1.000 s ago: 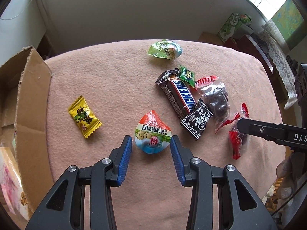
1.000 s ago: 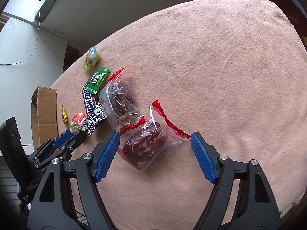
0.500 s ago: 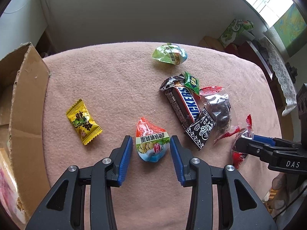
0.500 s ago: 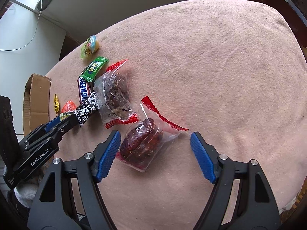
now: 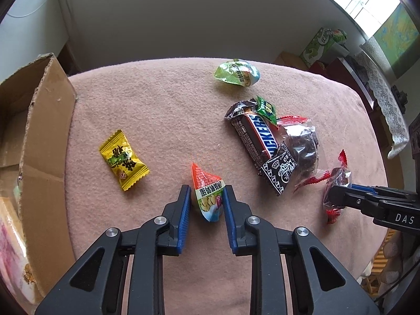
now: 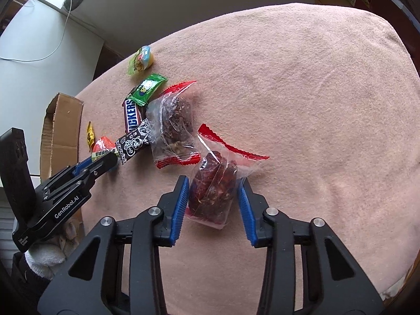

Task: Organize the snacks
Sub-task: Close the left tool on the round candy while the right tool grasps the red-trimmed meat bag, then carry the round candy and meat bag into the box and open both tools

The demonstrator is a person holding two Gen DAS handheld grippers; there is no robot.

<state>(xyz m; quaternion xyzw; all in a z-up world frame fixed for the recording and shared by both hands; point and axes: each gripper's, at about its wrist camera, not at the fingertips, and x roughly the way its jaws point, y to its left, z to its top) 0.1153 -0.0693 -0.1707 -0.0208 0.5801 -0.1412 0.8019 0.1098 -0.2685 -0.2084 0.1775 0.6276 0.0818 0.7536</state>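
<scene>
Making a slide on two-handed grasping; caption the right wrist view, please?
Right tongs closing around a clear bag of red dried fruit on the pink cloth.

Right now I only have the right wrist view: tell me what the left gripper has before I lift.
Observer: The left gripper has just been closing; its pads press both sides of the red-topped packet.
Operator: Report what is in the cardboard box.
Observer: A pink printed packet lies inside the cardboard box.
Operator: Place the yellow candy.
Observer: The yellow candy lies flat, alone, between box and packet.
</scene>
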